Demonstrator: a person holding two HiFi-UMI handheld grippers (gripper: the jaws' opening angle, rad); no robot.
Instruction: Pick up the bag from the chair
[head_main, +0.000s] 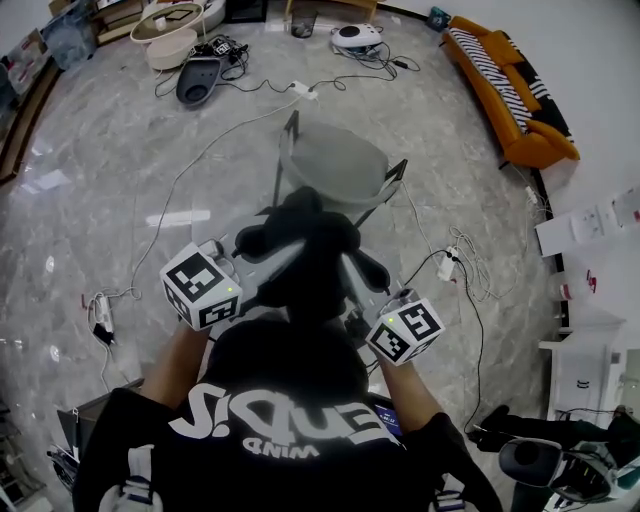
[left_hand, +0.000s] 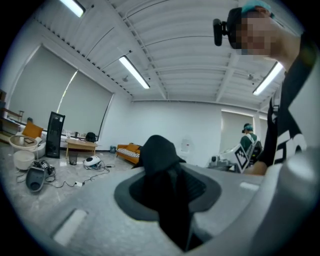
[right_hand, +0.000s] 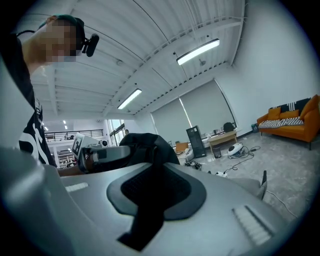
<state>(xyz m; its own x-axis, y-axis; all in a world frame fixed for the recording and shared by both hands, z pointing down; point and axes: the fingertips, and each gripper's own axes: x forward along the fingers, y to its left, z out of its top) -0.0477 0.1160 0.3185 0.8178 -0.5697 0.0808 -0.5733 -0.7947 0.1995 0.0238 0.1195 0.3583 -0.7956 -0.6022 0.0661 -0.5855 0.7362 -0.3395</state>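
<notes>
The black bag (head_main: 305, 245) hangs in the air between both grippers, just in front of and above the grey chair (head_main: 335, 162). My left gripper (head_main: 258, 262) is shut on a black strap of the bag (left_hand: 170, 195), which runs between its jaws. My right gripper (head_main: 358, 280) is likewise shut on black bag fabric (right_hand: 150, 197). The bag's bunched top (left_hand: 157, 150) rises beyond the left jaws. From the right gripper view the left gripper (right_hand: 102, 154) shows beside the bag, and the chair seat (right_hand: 252, 185) lies lower right. The chair seat is bare.
Cables trail over the marble floor around the chair, with a power strip (head_main: 305, 92) behind it and another (head_main: 449, 262) to the right. An orange sofa (head_main: 510, 90) lines the far right wall. A robot vacuum (head_main: 355, 35) and a black device (head_main: 198, 80) lie beyond.
</notes>
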